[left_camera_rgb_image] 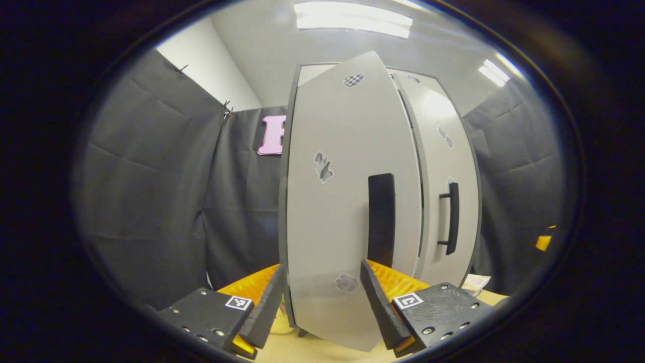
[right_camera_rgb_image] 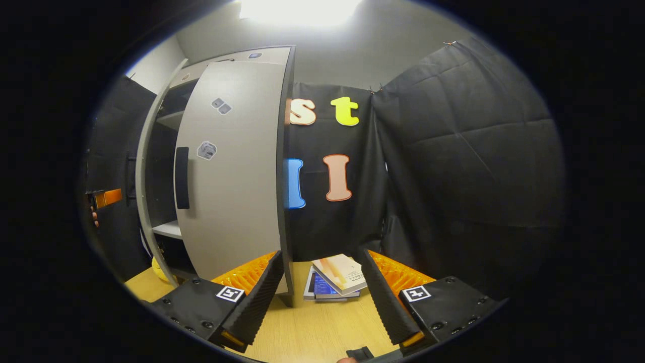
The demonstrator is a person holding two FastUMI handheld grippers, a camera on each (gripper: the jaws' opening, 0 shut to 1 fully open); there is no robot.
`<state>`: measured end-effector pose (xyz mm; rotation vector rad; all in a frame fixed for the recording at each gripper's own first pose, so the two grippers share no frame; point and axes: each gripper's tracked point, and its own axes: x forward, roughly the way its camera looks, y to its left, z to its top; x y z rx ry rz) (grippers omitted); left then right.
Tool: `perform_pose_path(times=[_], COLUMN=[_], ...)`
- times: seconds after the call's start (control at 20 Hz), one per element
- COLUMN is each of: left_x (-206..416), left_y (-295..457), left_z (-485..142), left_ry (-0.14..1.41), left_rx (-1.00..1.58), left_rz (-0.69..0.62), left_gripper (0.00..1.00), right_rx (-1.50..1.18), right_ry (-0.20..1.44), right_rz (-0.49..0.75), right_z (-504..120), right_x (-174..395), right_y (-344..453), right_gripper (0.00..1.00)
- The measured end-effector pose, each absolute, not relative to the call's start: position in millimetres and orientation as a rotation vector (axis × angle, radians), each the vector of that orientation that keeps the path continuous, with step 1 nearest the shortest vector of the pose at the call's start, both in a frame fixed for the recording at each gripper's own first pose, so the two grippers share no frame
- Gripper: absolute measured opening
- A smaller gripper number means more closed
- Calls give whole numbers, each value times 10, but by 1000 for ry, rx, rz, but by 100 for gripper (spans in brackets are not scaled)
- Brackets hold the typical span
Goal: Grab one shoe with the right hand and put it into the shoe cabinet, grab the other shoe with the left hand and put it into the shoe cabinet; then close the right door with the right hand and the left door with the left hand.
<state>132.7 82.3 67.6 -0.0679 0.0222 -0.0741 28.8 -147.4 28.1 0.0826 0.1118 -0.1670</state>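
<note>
The grey shoe cabinet [left_camera_rgb_image: 443, 131] stands on the wooden table. Its left door [left_camera_rgb_image: 342, 201], with a black handle [left_camera_rgb_image: 381, 219], hangs ajar right in front of my left gripper [left_camera_rgb_image: 322, 267], which is open with its fingers on either side of the door's lower part, not pressing it. In the right gripper view the right door [right_camera_rgb_image: 232, 166] lies flush and dark shelves [right_camera_rgb_image: 169, 151] show through the gap beside it. My right gripper [right_camera_rgb_image: 320, 254] is open and holds nothing, off the cabinet's right corner. A small yellow thing [right_camera_rgb_image: 160, 269] sits low at the cabinet's foot; what it is I cannot tell.
A stack of books [right_camera_rgb_image: 335, 277] lies on the wooden table [right_camera_rgb_image: 312, 327] just beyond the right gripper's fingers. Black cloth walls close in the booth on both sides. The right door's handle [left_camera_rgb_image: 452, 217] sticks out to the right of the left door.
</note>
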Motion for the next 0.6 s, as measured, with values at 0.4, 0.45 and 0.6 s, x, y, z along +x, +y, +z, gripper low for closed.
perform_pose_path(times=[0.4,0.45,0.6], left_x=[752,653,381], left_y=[946,996,1151], left_z=[773,791,850], left_ry=[-6,-11,-18], left_rx=[-48,-45,-41], left_rz=[-91,-89,-84], left_gripper=[87,87,87], right_rx=[83,84,79], right_ry=[67,61,48], right_rz=[-88,-78,-50], right_z=[570,609,709], right_x=[248,213,119], right_y=[-999,-931,-737], right_gripper=[98,98,98])
